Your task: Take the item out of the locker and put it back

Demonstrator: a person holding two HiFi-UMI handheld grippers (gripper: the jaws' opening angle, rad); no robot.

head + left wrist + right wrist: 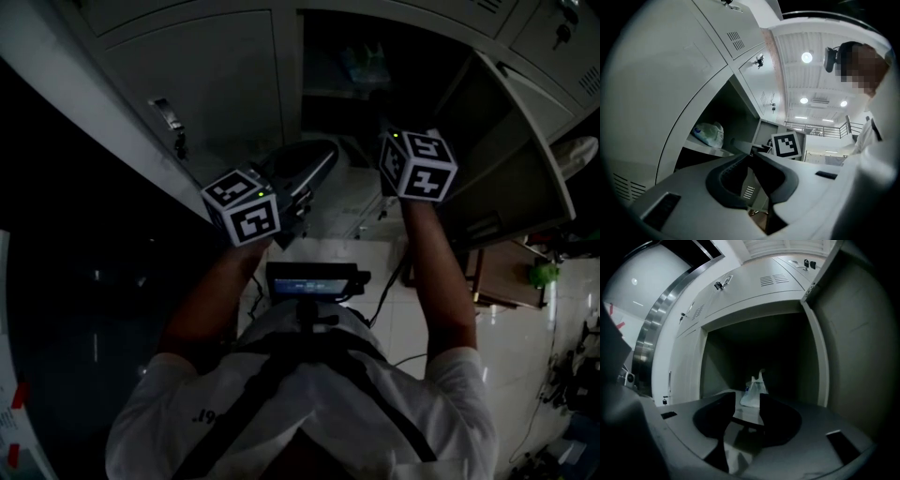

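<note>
1. Nearest the head camera, the person's white short-sleeved shirt (pixel 375 412), crossed by dark harness straps, is filling the lower frame. Both forearms are reaching up toward the pale grey sheet-metal locker bank (pixel 206 75).
2. Left gripper (pixel 751 153): its dark pads are meeting at the tips, clenched on nothing. It is pointing past the edge of the open compartment.
3. Right gripper (pixel 742 398): its jaws are standing apart, released and gripping nothing. The task item is showing beyond the gap, clear of both pads.
4. Task item: the crumpled translucent white plastic bag (pixel 754 389) is sitting on the flat metal shelf (pixel 705 149) inside the open compartment.
5. Left gripper view only: it is showing the black-and-white marker cube (pixel 786 145) of the right gripper, round ceiling lights (pixel 806 57) and a blue mark on the bag.
6. Right gripper view only: it is showing the bag's upright twisted top and a key lock (pixel 721 285) on a closed door above.
7. Head view only: it is showing the swung-open locker door (pixel 511 159) and a small dark screen (pixel 309 279) mounted at the chest.
</note>
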